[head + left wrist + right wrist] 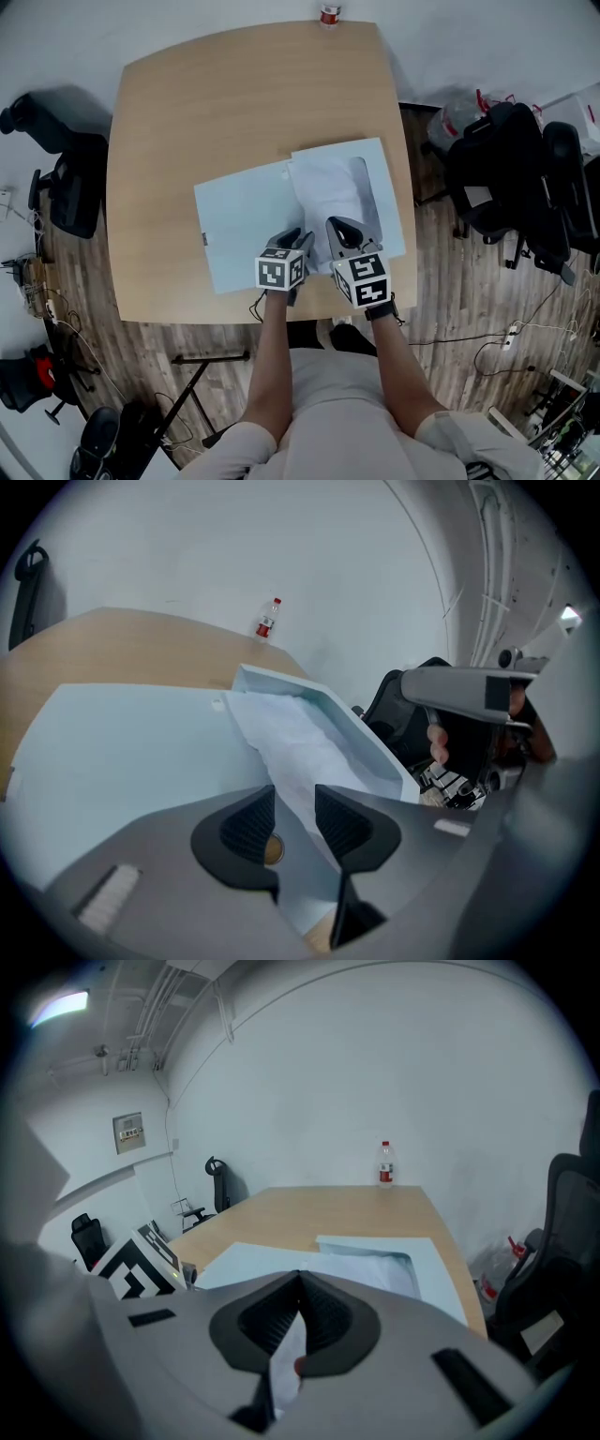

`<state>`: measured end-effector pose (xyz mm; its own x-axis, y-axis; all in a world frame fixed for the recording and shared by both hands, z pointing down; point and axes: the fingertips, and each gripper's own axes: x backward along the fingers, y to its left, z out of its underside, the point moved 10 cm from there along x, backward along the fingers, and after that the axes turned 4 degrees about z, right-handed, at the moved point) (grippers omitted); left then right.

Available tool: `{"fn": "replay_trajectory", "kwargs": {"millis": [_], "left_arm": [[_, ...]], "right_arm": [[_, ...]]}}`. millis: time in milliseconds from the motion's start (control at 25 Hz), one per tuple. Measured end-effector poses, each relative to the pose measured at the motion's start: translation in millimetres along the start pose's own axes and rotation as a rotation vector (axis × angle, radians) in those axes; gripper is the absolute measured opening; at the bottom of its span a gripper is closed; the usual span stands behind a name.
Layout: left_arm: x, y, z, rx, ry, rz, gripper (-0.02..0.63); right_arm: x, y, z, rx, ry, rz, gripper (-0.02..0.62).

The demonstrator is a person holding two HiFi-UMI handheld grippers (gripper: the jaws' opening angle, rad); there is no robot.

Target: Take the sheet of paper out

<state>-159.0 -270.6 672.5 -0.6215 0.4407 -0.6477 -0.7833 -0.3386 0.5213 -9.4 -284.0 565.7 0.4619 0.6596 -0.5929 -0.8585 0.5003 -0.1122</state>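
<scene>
Tongs first: pinches the sheet of paper's (328, 197) near edge in the right tongs (300, 1305), holds the left tongs (295, 819) parted, clamping nothing. Shows the sheet lying on the open pale-blue folder (239, 230) on the desk (206, 103)

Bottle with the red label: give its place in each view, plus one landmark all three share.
Head view: bottle at top centre, on the table's far edge.
Left gripper view: bottle upper middle, left of centre.
Right gripper view: bottle right of centre, at the far end.
Shared landmark: the open light blue folder, nearer than the bottle.
</scene>
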Motion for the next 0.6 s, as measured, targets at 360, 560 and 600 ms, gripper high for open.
{"fn": "replay_trajectory", "kwargs": {"millis": [360, 560, 600], "left_arm": [[-21, 5, 4, 0.124, 0.062, 0.085, 0.213], [-25, 5, 2, 0.147, 0.04, 0.078, 0.213], [-26, 4, 2, 0.152, 0.042, 0.082, 0.213]], "right_arm": [[0, -14, 2, -0.03, 0.019, 0.044, 0.012], [0, -20, 5, -0.038, 0.026, 0.059, 0.012], [0, -20, 6, -0.04, 0.027, 0.062, 0.012]]}}
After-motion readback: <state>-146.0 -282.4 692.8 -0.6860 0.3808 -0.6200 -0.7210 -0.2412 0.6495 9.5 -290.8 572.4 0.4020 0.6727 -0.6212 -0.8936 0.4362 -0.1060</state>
